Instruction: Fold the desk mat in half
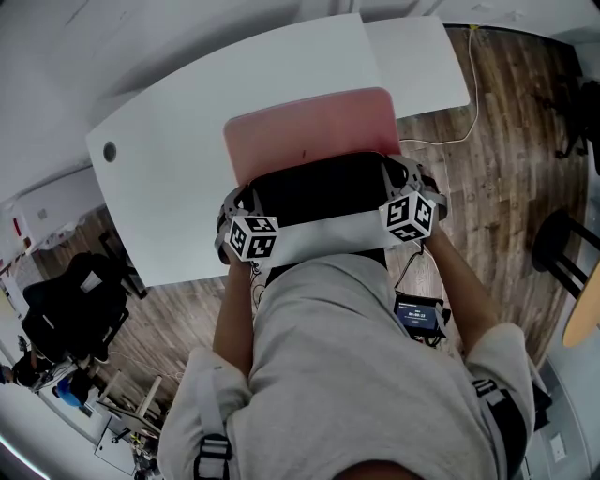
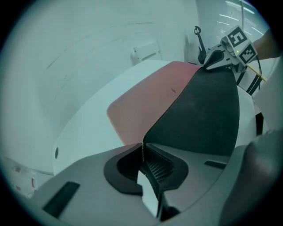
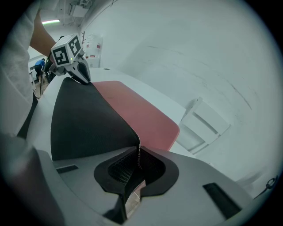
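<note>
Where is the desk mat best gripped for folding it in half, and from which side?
Its two near corners, from the person's side: the desk mat is thin and limp, so its edge fits between jaws. The left gripper and right gripper pinch those corners.

The head view is bright, soft and even. The white table (image 1: 178,178) nearly washes out toward 10 o'clock, and shadows are faint. Its edges and the floor (image 1: 506,141) planks bow outward near the rim. Both gripper views are round, with black corners and heavy bending at the edges. The left gripper view has a cyan cast, and strip lights (image 2: 232,11) glare at 1 o'clock. The right gripper view is greyer, with a lamp (image 3: 51,21) at 11 o'clock. The left gripper (image 2: 146,161) and right gripper (image 3: 135,165) are at 6 o'clock and look soft so close to the lens. The mat (image 2: 208,119) shows a dark side with only faint grain.
</note>
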`<state>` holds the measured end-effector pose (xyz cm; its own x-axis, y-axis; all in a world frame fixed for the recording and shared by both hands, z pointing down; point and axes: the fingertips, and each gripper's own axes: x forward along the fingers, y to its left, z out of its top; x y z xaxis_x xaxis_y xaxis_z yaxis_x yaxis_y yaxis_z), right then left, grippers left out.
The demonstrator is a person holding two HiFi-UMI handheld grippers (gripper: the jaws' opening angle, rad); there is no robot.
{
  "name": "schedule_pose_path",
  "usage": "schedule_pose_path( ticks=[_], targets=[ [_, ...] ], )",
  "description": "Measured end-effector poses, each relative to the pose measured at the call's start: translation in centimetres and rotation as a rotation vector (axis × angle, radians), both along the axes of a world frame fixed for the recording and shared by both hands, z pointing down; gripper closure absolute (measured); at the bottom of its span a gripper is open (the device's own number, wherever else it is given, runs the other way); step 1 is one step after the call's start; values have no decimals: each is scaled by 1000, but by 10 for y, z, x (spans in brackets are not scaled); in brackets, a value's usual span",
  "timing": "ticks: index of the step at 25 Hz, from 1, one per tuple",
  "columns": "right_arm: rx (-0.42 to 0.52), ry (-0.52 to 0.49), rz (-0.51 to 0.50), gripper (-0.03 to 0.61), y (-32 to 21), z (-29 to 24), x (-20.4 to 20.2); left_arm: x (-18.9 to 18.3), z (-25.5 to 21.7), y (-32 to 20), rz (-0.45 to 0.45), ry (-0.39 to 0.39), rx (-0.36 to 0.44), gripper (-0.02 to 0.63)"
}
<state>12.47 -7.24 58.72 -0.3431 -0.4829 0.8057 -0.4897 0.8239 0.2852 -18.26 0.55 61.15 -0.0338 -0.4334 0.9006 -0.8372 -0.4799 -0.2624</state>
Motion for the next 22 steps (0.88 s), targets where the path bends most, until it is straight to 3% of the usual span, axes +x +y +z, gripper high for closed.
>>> schedule_pose_path(
  ticks=[22],
  targets=[
    [-6, -5, 6, 526, -15, -2, -4, -6, -2, -20, -5, -22, 20, 586]
  ],
)
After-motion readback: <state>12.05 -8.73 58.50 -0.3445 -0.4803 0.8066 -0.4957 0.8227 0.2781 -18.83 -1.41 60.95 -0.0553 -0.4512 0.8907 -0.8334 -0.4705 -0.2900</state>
